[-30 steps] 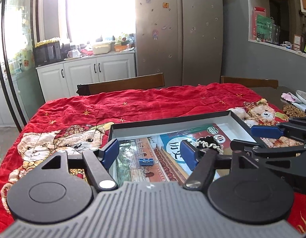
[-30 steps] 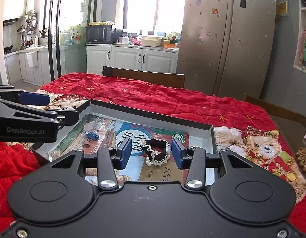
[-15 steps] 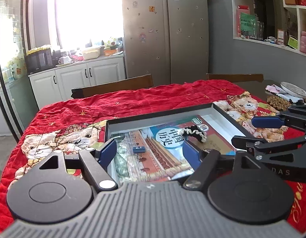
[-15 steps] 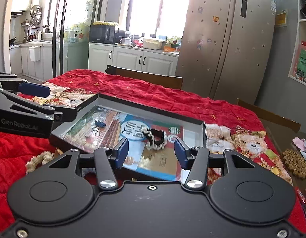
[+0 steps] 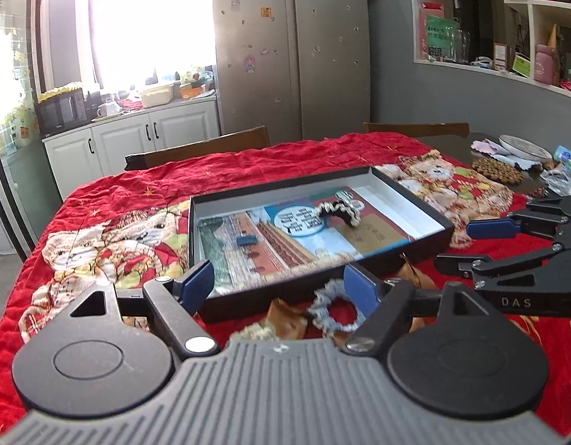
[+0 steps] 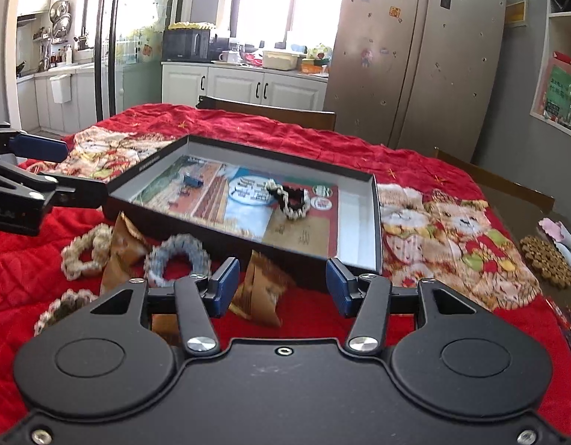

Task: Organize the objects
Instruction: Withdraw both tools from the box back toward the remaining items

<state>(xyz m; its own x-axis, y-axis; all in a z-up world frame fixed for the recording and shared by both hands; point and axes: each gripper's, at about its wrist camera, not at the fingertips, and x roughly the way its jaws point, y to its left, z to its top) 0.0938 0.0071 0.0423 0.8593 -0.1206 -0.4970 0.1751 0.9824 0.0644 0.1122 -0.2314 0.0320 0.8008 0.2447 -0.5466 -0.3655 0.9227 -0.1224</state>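
A black shallow box [image 5: 407, 193] [image 6: 374, 218] sits on the red tablecloth with a book inside. On the book lie a black-and-cream scrunchie [image 5: 339, 212] [image 6: 291, 200] and a small blue clip [image 5: 246, 239] [image 6: 192, 181]. In front of the box lie a blue-grey scrunchie [image 5: 331, 311] [image 6: 176, 259], cream scrunchies [image 6: 87, 250] and brown packets [image 6: 263, 294]. My left gripper [image 5: 278, 283] is open and empty above the blue-grey scrunchie. My right gripper [image 6: 281, 289] is open and empty above a brown packet.
Two wooden chairs [image 5: 200, 150] stand behind the table. A woven coaster [image 5: 498, 170] [image 6: 546, 259], a plate [image 5: 524, 146] and small items lie at the table's right end. Fridge and kitchen cabinets stand beyond.
Both grippers have pulled back from over the box toward the table's near edge. The scrunchies and packets in front of the box have come into view. The black-and-cream scrunchie stays in the box.
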